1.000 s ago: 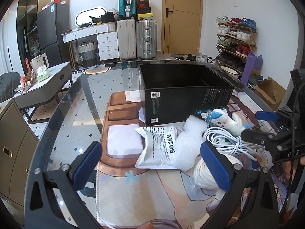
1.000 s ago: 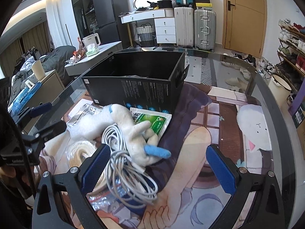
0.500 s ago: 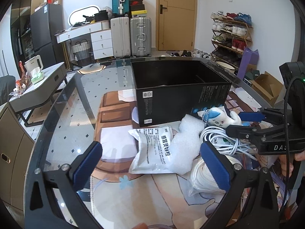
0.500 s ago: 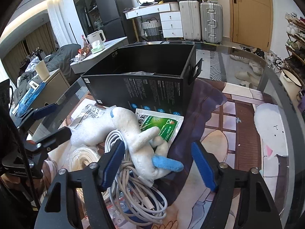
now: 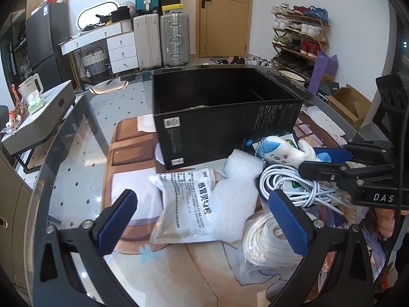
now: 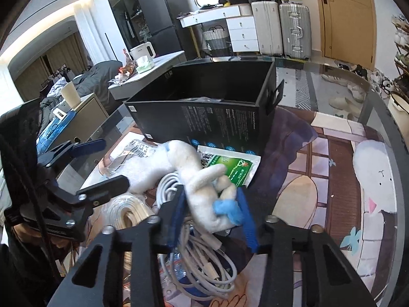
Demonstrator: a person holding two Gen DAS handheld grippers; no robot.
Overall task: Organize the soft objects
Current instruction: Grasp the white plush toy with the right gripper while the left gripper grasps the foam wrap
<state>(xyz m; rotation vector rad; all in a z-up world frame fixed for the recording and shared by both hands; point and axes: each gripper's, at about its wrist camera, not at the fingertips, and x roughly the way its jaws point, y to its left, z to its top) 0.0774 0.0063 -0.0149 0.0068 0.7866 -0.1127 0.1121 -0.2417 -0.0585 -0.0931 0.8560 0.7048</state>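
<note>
A white plush toy with blue ears and tail lies on a coil of white cable in front of the open black box. My right gripper is shut on the plush toy's rear end, its blue pads pressing both sides. The toy also shows in the left wrist view, with the right gripper around it. My left gripper is open and empty above a white printed pouch and a white bubble-wrap piece.
A green-and-white sachet lies by the box. A bagged coil of white cord sits at the right of the left gripper. The round glass table carries a printed mat. Suitcases, a shoe rack and cabinets stand beyond.
My right gripper moved forward over the cable and closed from wide open onto the plush toy. My left gripper stayed open and drifted slightly.
</note>
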